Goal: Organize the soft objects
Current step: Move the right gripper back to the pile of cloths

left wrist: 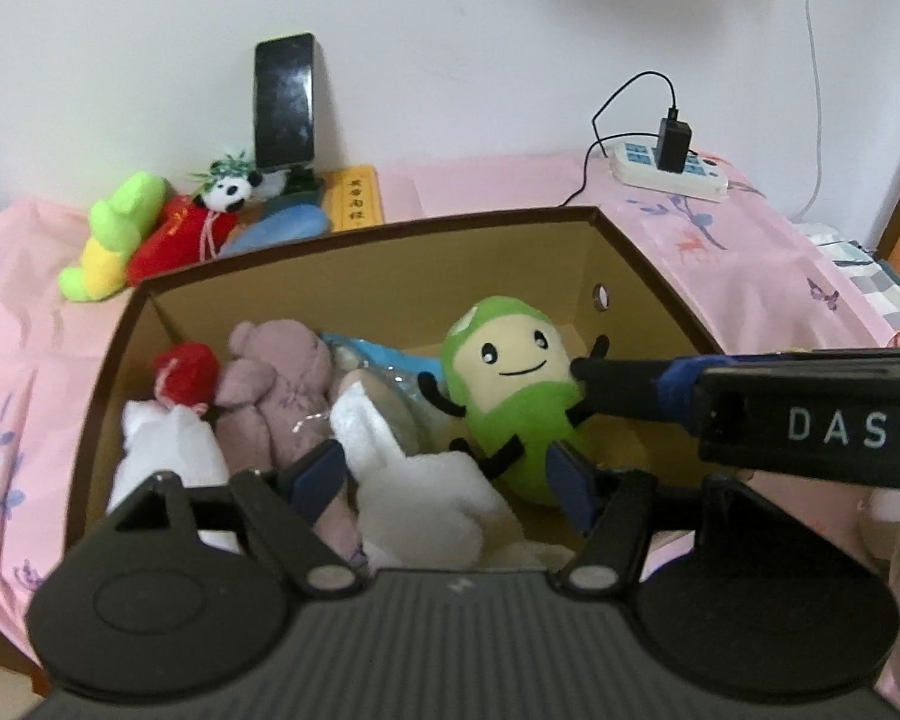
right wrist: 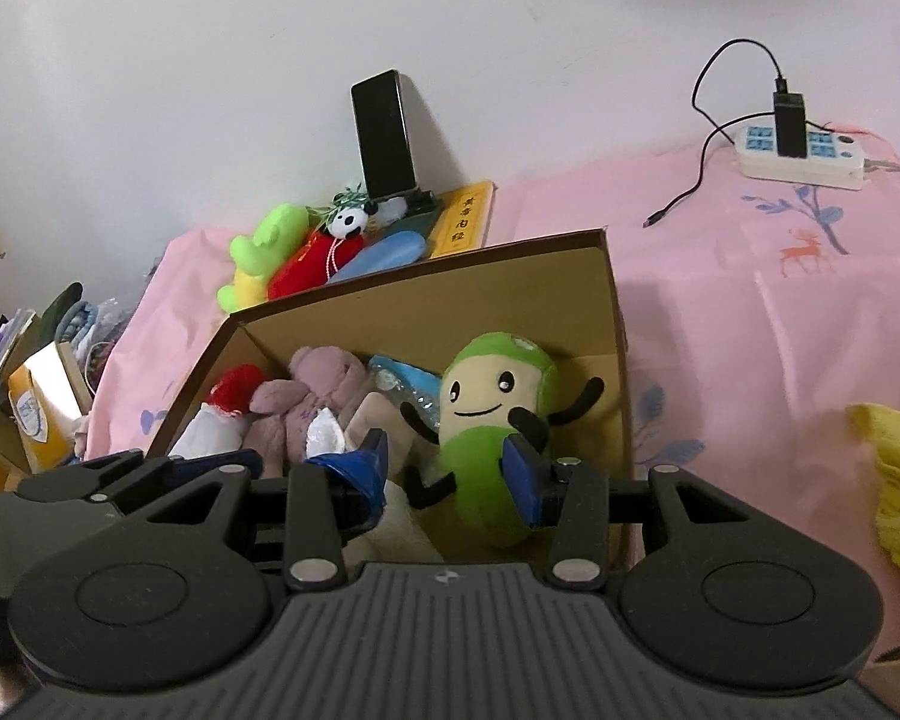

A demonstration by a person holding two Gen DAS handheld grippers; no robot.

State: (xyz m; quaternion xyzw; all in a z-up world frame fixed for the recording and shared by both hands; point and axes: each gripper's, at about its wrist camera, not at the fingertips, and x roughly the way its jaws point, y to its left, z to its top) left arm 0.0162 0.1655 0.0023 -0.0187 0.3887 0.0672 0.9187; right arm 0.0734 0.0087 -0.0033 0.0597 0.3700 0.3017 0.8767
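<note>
Green bean plush upright in cardboard box, R end, long axis vertical. R gripper nearest, jaws apart astride its lower body, pads not seen pressing. L gripper spread, empty, over white plush. Pink bear left of bean; more toys behind box.

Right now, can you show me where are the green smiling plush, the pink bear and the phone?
green smiling plush (left wrist: 513,360): left wrist view, on its cream face.
pink bear (left wrist: 282,354): left wrist view, on its head, inside the box.
phone (right wrist: 384,132): right wrist view, on its dark screen, leaning at the wall.
</note>
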